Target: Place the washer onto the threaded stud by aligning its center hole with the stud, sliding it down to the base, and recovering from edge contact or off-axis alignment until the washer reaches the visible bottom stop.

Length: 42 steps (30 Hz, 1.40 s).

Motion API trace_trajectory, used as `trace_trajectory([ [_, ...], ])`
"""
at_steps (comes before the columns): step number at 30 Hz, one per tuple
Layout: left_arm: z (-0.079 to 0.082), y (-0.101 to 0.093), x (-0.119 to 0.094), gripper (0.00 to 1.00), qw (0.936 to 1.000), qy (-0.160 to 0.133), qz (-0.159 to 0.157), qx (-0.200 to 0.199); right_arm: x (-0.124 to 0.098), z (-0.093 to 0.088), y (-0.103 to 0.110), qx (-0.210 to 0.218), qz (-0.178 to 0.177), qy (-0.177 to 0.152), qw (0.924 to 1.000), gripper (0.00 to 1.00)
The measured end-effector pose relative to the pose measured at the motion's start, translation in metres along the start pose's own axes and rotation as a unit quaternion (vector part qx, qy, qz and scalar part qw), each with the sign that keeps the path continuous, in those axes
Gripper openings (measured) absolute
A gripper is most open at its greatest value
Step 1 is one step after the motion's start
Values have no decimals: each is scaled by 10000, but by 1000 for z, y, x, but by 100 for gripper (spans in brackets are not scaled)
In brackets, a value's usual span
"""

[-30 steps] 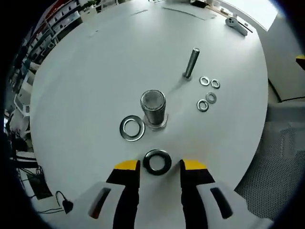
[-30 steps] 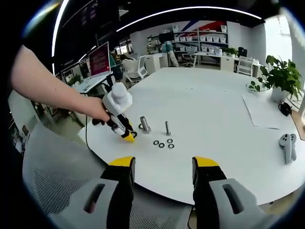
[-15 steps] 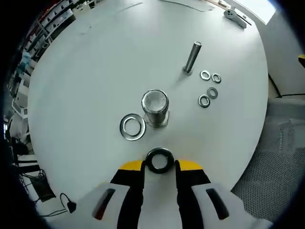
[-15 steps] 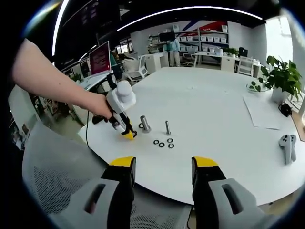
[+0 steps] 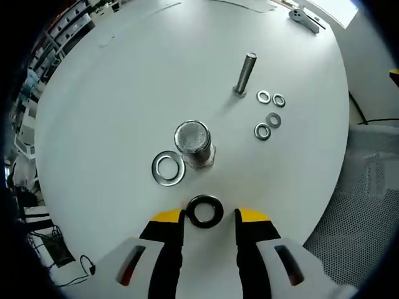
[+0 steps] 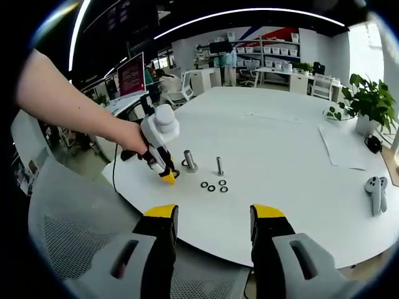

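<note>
Item: dark washer (image 5: 205, 211), flat on the white table (image 5: 124, 93), lying between your spread left gripper (image 5: 206, 216) jaws, unpinched. Thick threaded stud (image 5: 194, 144) stands upright just beyond it. Your right gripper (image 6: 211, 215), also spread, hangs well apart, empty.

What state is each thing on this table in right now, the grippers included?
Left gripper: open, jaws either side of the dark washer.
Dark washer: flat on the table, not gripped.
Large stud: upright, no washer on it.
Silver washer: flat beside the large stud.
Thin bolt: upright, bare.
Four small washers: loose, flat.
Right gripper: open, empty, off the table edge.
</note>
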State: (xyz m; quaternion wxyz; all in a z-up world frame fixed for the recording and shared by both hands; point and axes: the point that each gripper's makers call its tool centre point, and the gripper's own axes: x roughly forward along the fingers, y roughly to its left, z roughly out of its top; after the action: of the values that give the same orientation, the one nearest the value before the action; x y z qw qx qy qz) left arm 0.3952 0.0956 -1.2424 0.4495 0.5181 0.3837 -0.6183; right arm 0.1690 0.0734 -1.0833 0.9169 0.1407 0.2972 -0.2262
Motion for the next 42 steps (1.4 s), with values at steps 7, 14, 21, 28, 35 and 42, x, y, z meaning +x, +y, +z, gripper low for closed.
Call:
trace_trajectory([
  [7,0,6,-1,22,10000,-55,-25,74,0,0,0,-16,-11,5,10000,49],
  [14,-1,9,0,21,9999,75,-17,84,1,-1,0,-27,-5,22,10000,48],
  [21,-4,11,0,20,10000,85,16,19,0,0,-1,-10,-12,8,10000,48],
  [28,-5,9,-1,19,9999,-100,36,105,0,-1,-1,-17,11,12,10000,48],
  [35,-3,11,2,19,9996,-169,47,222,0,-1,-1,-30,29,28,10000,47],
  [42,-4,7,-1,19,9993,-158,29,329,0,-1,-1,-11,29,23,10000,47],
])
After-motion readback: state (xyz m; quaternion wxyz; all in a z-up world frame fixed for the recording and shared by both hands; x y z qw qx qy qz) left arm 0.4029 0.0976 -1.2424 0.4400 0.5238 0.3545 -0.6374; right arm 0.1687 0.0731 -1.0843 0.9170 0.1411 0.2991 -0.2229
